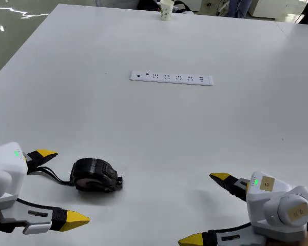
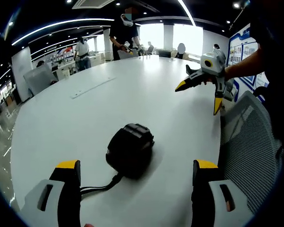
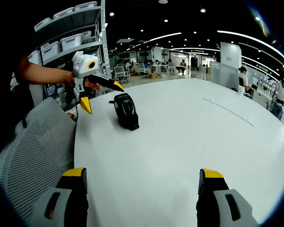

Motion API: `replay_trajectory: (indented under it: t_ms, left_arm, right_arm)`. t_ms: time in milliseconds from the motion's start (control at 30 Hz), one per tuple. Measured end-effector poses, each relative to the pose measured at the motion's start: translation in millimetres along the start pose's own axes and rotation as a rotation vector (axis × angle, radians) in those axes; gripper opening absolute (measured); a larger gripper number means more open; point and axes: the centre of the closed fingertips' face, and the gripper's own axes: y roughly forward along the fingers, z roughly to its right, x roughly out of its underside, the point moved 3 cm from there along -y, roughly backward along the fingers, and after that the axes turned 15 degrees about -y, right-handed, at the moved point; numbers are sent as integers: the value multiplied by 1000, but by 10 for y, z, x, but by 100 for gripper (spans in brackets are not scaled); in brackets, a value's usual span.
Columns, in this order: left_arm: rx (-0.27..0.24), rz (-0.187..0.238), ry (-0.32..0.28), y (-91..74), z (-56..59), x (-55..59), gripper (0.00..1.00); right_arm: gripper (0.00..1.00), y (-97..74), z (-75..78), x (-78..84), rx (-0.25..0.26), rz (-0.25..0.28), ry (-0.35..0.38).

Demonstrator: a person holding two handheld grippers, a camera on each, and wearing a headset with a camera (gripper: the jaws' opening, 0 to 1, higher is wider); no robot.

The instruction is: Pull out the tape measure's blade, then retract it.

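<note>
Left gripper (image 1: 63, 186): wide, flanking tape measure (image 1: 95, 175), poised to clamp it.
Right gripper (image 1: 203, 207): wide, empty, kept free for pulling.

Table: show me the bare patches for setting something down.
Free: the broad stretch between the power strip and the tape measure, and the near edge between tape measure and right gripper. Crowded: near left, where the fingers of the left gripper flank the tape measure.

L gripper (image 1: 71, 186) low at near left, jaws wide apart, tips pointing right, R gripper (image 1: 195, 207) low at near right, jaws wide apart, tips pointing left, both empty
</note>
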Motion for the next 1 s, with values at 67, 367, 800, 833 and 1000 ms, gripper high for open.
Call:
replay_trajectory:
  t_ms: [67, 367, 800, 833, 1000]
  left_arm:
    - [11, -6, 12, 22, -10, -5, 95]
    - [51, -47, 48, 102, -52, 21, 86]
    - [87, -51, 96, 172, -116, -48, 63]
    - [87, -53, 99, 177, -127, -51, 62]
    - [105, -81, 126, 185, -158, -54, 58]
  right_arm:
    - [98, 23, 25, 2, -7, 1, -8]
    - [94, 152, 76, -13, -60, -3, -62]
    - [80, 375, 139, -116, -131, 16, -149]
    - [79, 391, 146, -121, -136, 16, -152]
    - [74, 477, 178, -158, -161, 14, -175]
